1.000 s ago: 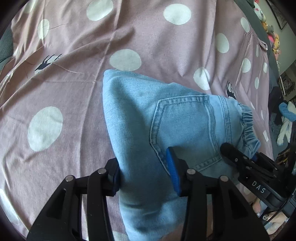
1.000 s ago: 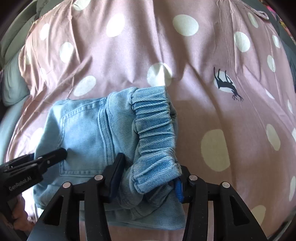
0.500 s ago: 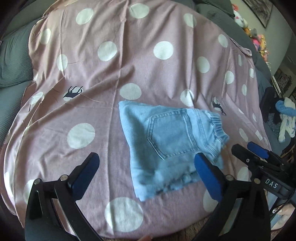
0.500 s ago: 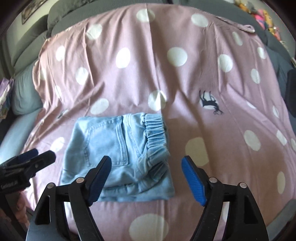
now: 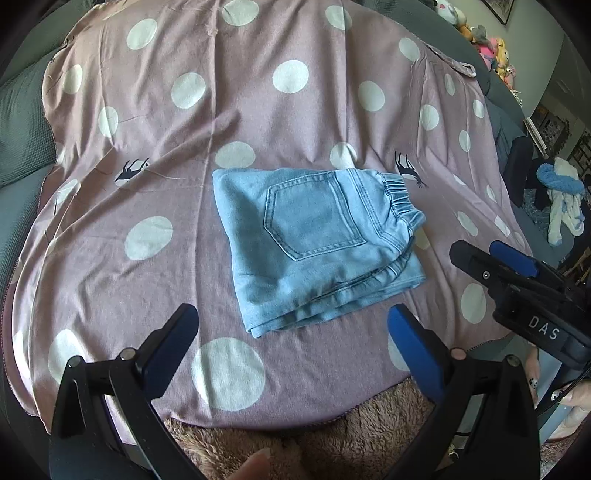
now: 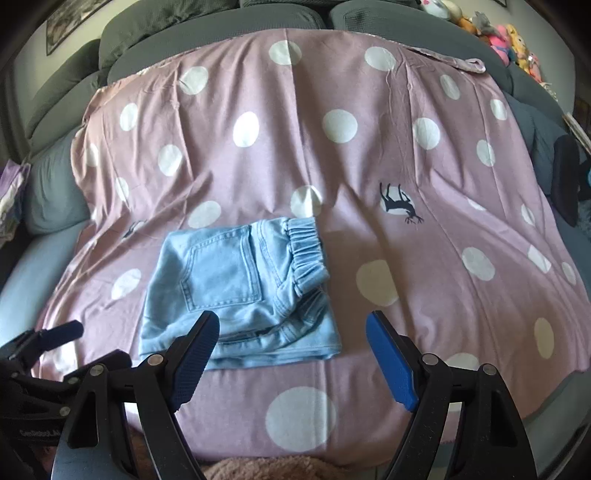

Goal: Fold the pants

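Left wrist view shows the folded jeans (image 5: 314,243) lying ahead of both wide-open, empty grippers (image 5: 291,339) (image 6: 291,354), waistband toward the right one.

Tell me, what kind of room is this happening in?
Most likely a living room at home. A polka-dot sheet is spread over a grey sofa, stuffed toys sit in the far corner, and a framed picture hangs on the wall. Folded jeans lie on the sheet.

Pants (image 5: 314,243) showing light blue denim, sheet (image 5: 229,110) showing mauve-pink with white polka dots and small black deer prints, gripper pads (image 6: 391,362) showing blue on black frames.
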A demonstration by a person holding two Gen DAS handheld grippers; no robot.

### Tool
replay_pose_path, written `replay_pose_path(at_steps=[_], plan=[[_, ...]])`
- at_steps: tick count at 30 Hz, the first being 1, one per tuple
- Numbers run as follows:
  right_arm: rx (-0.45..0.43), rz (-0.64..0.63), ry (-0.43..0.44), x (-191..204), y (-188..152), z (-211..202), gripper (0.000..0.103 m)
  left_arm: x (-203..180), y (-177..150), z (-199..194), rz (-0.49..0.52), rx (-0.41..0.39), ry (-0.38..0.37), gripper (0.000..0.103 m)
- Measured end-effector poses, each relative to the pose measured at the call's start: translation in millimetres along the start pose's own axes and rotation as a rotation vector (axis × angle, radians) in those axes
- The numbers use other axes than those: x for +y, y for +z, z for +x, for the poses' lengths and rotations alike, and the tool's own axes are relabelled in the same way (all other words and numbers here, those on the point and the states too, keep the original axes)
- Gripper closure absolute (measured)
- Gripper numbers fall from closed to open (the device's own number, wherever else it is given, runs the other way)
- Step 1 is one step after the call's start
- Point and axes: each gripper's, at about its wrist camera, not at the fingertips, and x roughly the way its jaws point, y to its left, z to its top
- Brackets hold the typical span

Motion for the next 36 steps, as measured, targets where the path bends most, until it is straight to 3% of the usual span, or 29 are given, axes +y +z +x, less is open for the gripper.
replay_pose_path(at_steps=[16, 36], plan=[[0.037, -0.003, -0.023, 7, -5, 9, 0.022, 1, -4, 1, 0.027, 0.003, 0.065, 0.001], [0.050, -0.002, -0.031, 7, -7, 12, 0.022, 1, -6, -7, 0.008, -0.009, 0.011, 0.001]])
